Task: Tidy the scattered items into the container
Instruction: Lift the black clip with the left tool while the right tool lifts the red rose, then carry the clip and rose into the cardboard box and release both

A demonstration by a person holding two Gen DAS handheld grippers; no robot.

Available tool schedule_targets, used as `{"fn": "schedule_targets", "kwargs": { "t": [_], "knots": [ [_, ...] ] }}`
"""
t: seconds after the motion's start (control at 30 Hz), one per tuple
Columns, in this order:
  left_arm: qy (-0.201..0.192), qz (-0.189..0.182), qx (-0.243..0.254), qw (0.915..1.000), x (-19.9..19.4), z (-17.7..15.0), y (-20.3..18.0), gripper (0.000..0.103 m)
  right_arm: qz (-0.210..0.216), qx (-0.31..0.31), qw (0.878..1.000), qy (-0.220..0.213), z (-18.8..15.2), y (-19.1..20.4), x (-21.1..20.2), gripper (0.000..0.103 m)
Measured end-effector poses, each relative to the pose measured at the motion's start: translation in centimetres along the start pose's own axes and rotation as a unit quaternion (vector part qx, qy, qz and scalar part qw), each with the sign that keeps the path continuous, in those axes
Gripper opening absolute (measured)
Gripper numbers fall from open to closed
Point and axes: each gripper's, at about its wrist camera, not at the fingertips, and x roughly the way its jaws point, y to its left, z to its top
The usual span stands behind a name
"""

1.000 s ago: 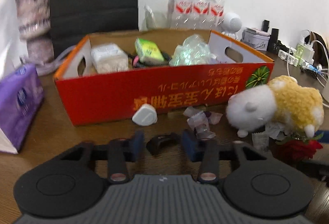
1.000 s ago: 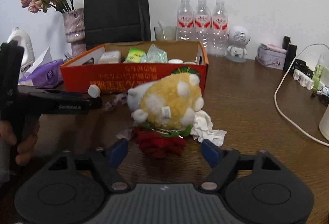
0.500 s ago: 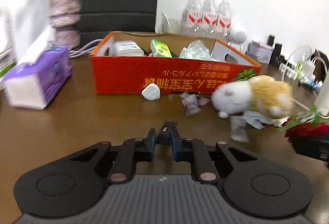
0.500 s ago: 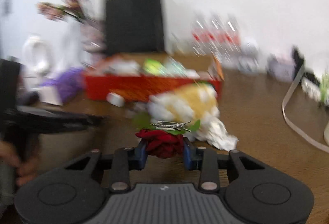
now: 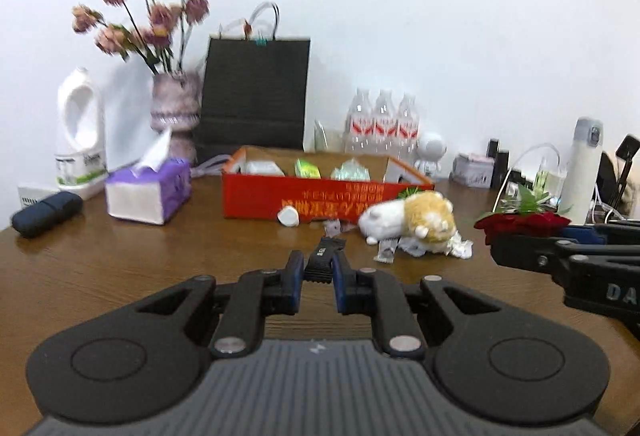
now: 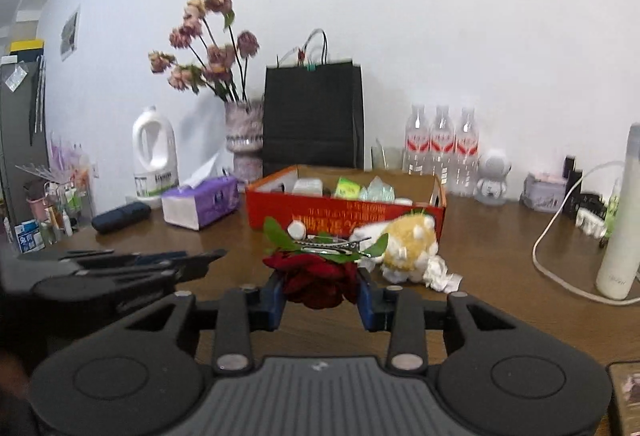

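Left wrist view: left gripper (image 5: 318,270) pinching small black clip (image 5: 325,259); right gripper (image 6: 320,290) clamping red rose (image 6: 316,278) before red cardboard box (image 6: 344,212).

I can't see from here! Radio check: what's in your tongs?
Left tongs shut on small black clip. Right tongs shut on dark red fabric rose. Red cardboard box ahead; yellow-and-white plush toy lies before it.

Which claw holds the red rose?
The right claw, clamped on the red rose; the left claw grips a small black clip instead.
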Motion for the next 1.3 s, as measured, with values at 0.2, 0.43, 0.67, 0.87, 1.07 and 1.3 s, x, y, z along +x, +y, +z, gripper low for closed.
{"fn": "schedule_targets", "kwargs": {
  "t": [0.2, 0.43, 0.67, 0.87, 1.07, 1.3],
  "knots": [
    [-0.036, 0.010, 0.004, 0.9993, -3.8, 0.0, -0.2, 0.016, 0.003, -0.014, 1.000, -0.024, -0.2, 1.7, -2.9, 0.035],
    [-0.041, 0.009, -0.007, 0.9991, -4.0, -0.1, -0.2, 0.016, -0.004, -0.010, 0.999, -0.030, -0.5, 2.1, -3.6, 0.035],
    [-0.039, -0.002, -0.028, 0.9988, 0.4, 2.6, 1.2, 0.016, -0.016, -0.007, 0.999, -0.035, 1.6, 1.2, 0.0, 0.036],
    [-0.076, 0.004, -0.012, 0.9970, 8.2, 8.4, 2.7, 0.016, -0.010, -0.009, 0.999, -0.052, 7.3, -1.1, 7.1, 0.036],
    [0.033, -0.011, -0.047, 0.9983, 22.0, 15.8, 6.4, 0.016, 0.035, 0.021, 0.999, 0.003, 14.4, -3.8, 19.1, 0.036],
    [0.248, -0.014, -0.065, 0.9665, 37.5, 16.8, 9.9, 0.016, 0.068, 0.057, 0.968, 0.236, 17.5, -6.0, 37.3, 0.036]
  ]
}}
